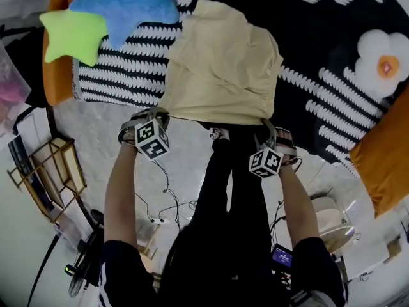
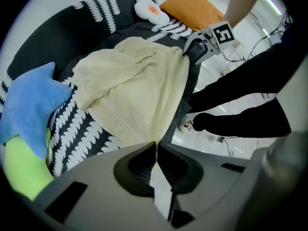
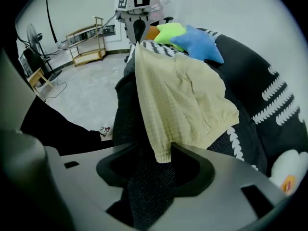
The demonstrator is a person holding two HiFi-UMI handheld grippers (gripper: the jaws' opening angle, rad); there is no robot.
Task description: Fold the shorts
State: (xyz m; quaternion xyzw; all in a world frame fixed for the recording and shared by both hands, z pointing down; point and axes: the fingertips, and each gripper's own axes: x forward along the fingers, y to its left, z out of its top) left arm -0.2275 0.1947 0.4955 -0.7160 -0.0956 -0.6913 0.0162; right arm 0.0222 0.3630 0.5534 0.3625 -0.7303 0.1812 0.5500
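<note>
Pale yellow waffle-weave shorts (image 1: 220, 66) lie in the upper middle of the head view, spread on a black cover (image 1: 319, 37) printed with white leaf-like stripes, their near edge at the cover's border. At that edge's left corner the left gripper (image 2: 156, 144) has its jaws pressed together on the fabric, and in the right gripper view the cloth runs up taut to it. At the right corner the right gripper (image 3: 153, 145) has its jaws standing apart; the elasticated corner of the shorts hangs between them over dark cloth, with neither pad pressing on it. Each gripper carries a marker cube (image 1: 152, 139) with black-and-white square patterns; these are codes, not lettering. A blue star cushion (image 1: 134, 5) and a green star cushion (image 1: 70, 34) sit at the upper left, touching each other. A white flower cushion (image 1: 383, 59) with an orange centre lies at the upper right, and an orange cushion (image 1: 383, 165) lies at the right edge. Below the cover, the person's dark trousers (image 1: 230, 203) stand over a grey floor (image 1: 185, 171). A shoe (image 2: 187, 125) bears a small print too small to read. A wooden shelf (image 1: 54, 165) stands at the lower left.
</note>
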